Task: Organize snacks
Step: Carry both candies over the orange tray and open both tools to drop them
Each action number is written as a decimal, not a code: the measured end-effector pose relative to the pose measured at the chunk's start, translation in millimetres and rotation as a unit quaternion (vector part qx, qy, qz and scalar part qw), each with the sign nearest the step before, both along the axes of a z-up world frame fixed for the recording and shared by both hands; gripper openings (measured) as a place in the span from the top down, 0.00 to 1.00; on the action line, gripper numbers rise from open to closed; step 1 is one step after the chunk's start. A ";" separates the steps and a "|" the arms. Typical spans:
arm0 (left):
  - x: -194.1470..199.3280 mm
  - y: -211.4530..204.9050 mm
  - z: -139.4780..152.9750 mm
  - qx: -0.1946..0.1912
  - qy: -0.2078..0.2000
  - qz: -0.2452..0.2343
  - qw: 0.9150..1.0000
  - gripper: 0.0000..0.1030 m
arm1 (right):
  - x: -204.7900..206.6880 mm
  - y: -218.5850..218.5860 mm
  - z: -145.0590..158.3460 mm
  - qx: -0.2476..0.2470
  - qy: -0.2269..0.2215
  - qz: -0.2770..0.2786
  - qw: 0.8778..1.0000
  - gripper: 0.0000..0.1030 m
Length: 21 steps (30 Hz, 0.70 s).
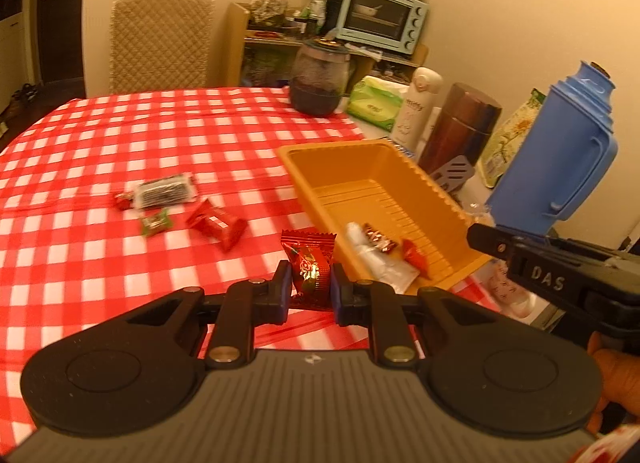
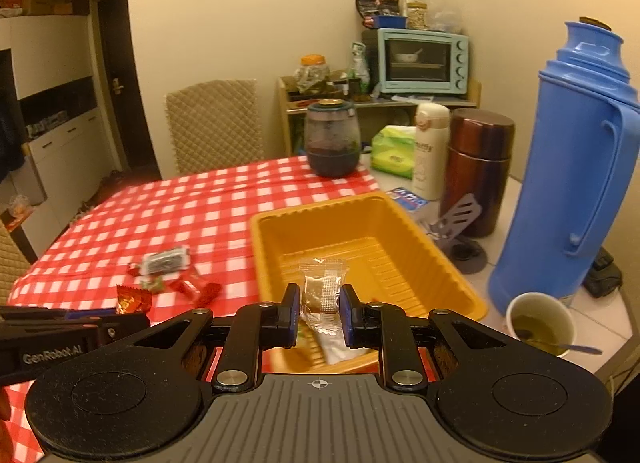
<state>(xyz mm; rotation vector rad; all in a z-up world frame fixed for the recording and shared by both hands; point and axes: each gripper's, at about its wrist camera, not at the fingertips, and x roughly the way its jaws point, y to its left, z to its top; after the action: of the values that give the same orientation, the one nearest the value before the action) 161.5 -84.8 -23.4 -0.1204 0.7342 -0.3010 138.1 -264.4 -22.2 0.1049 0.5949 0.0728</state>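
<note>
Both grippers carry a snack toward the orange tray [image 2: 404, 219], seemingly to be dropped in: the left gripper [image 1: 310, 283] has its jaws clamped on a red candy [image 1: 309, 263] held above the checked worktop [image 1: 120, 135] just beside the tray's near corner, and the right gripper [image 2: 319, 313] has its jaws clamped on a clear packet [image 2: 322, 287] directly over the tray's near end. Both point forward, tilted slightly down, side by side. A few wrapped sweets [image 1: 376, 241] already lie in the tray, while loose snacks [image 1: 172, 203] remain on the cloth, well apart from it.

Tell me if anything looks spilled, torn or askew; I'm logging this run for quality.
Nothing spilled or damaged shows. The orange tray sits skewed, its near corner overhanging the checkered tablecloth's edge. Four wrapped snacks lie loose on the cloth, not yet tidied.
</note>
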 end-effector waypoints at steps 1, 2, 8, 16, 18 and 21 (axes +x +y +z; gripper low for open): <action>2.9 -4.5 0.7 -0.002 0.001 -0.004 1.000 0.83 | 2.4 -3.9 -0.6 -0.002 0.001 -0.002 1.000 0.79; 5.9 -9.2 1.3 -0.002 0.001 -0.009 1.000 0.83 | 4.6 -8.0 -1.1 -0.003 0.003 -0.004 1.000 0.79; 27.1 -39.1 2.8 -0.003 0.003 -0.038 0.999 0.83 | 20.2 -32.1 -7.5 -0.010 0.010 -0.016 1.000 0.79; 56.5 -74.3 -4.2 0.002 0.006 -0.074 0.997 0.83 | 44.1 -54.0 -17.9 -0.017 0.020 -0.026 0.999 0.79; 64.2 -80.5 -7.4 0.002 0.008 -0.079 0.997 0.83 | 50.6 -57.9 -21.9 -0.017 0.023 -0.026 0.999 0.79; 75.2 -87.2 -12.9 0.003 0.013 -0.087 0.996 0.83 | 60.5 -62.9 -28.5 -0.013 0.027 -0.024 0.999 0.79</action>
<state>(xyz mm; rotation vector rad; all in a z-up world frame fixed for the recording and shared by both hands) 236.7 -172.0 -36.3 -0.0551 0.7721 -0.4633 198.7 -327.3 -50.7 0.0962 0.6471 0.0149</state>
